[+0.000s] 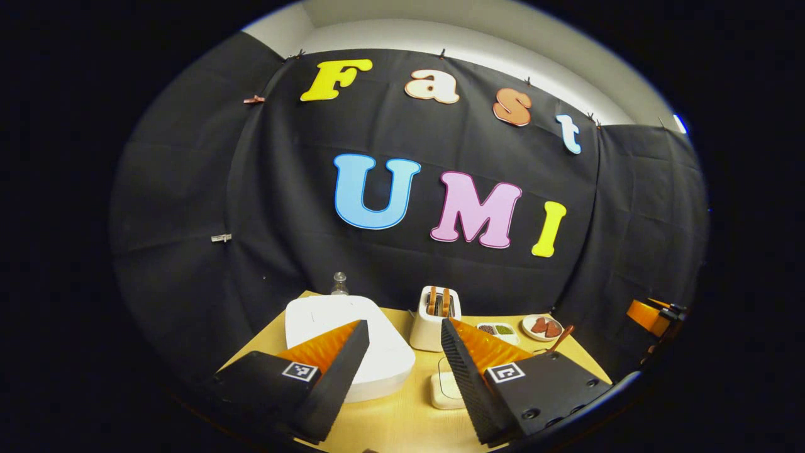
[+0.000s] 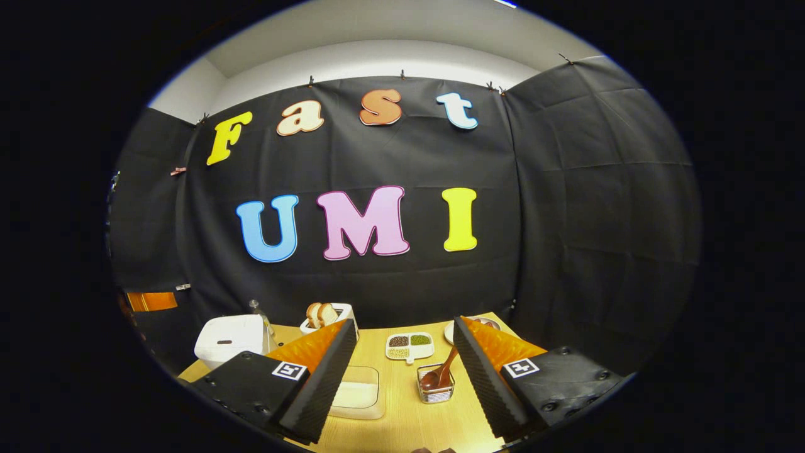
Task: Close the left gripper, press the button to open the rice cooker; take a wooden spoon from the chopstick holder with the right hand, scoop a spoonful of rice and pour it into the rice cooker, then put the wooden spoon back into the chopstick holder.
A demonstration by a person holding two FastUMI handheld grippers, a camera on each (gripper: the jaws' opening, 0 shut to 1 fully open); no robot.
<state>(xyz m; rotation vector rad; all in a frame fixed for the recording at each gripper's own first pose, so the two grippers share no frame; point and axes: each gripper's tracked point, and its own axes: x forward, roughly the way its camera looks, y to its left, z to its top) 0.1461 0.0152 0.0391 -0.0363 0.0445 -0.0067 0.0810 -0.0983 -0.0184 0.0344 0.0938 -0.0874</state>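
Left gripper view: left claw (image 1: 402, 371) open, fingers wide apart, nothing btwn them, hovering above the wooden table (image 1: 402, 428). White rice cooker (image 1: 349, 343) sits on the table just ahead, lid down; left finger (image 1: 333, 377) overlaps its front edge in the pic. Behind the cooker, a small clear bottle (image 1: 339, 283) at the back edge. Toaster (image 1: 435, 318) w/ bread slices in its slots stands right of the cooker. In front of the toaster, a low clear-lidded rice box (image 1: 445, 390), partly hidden by the right finger. Farther right: a white divided dish (image 1: 497, 330) w/ dark and green grains, then a small plate (image 1: 542, 327) w/ reddish pieces. Wooden spoon handle (image 1: 561, 338) pokes up behind the right finger. At far right edge, part of the other gripper shows, too cut off to judge.

Right gripper view: right claw (image 2: 402, 377) also open, wide gap, holding nothing, above the table (image 2: 402, 415). Wooden spoon (image 2: 441, 372) stands tilted in the clear chopstick holder (image 2: 435, 385), bowl end down, handle leaning up-right, just left of the right finger. Rice box (image 2: 358, 393) lies beside the left finger, white rice inside. Divided dish (image 2: 409, 346) sits behind, mid-table. Rice cooker (image 2: 229, 340) at far left, closed; bottle (image 2: 256, 311) behind it; toaster (image 2: 327, 318) w/ bread next to it. Plate (image 2: 484, 324) mostly hidden behind the right finger.
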